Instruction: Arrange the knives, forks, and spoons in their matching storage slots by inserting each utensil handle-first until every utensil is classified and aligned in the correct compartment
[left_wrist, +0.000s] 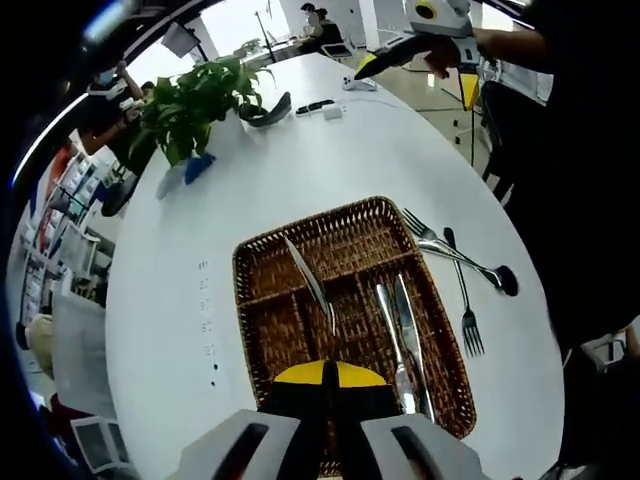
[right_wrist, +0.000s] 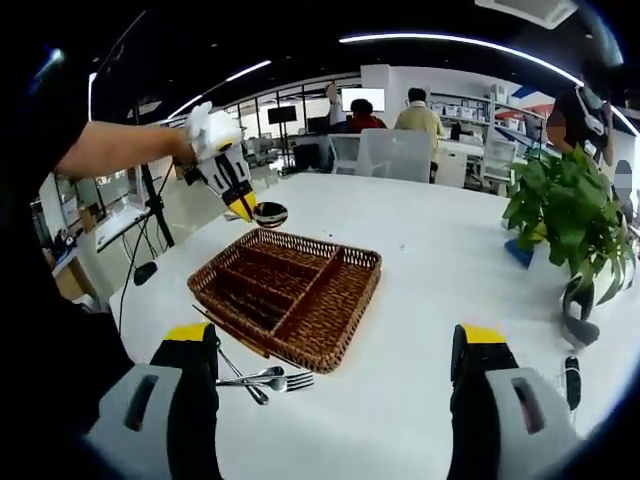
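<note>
1. While the left gripper (left_wrist: 330, 375) hangs over the near end of the wicker tray (left_wrist: 262, 255), its yellow-tipped jaws are pinched together on the handle of a table knife (left_wrist: 308, 280), whose blade slants across the dividers toward the tray's far left part.
2. Right of that knife, 2 more utensils lie lengthwise in 1 compartment: a spoon (left_wrist: 392, 335) and a second knife (left_wrist: 412, 340), side by side.
3. Just outside the tray's right rim, forks and spoons (left_wrist: 455, 262) lie loose on the white table (left_wrist: 400, 150), crossing one another, 1 fork pointing toward the near table edge.
4. Beyond the tray the table is bare up to a potted plant (left_wrist: 195, 105) and small dark objects at the far end.
5. From the right gripper view, the right gripper (right_wrist: 335, 375) has its jaws spread wide with nothing between them, well back from the tray.
6. Across the tray, the left gripper shows above the far rim, a utensil end at its tip.
7. Open tabletop lies to the right of the tray, as far as the plant.
</note>
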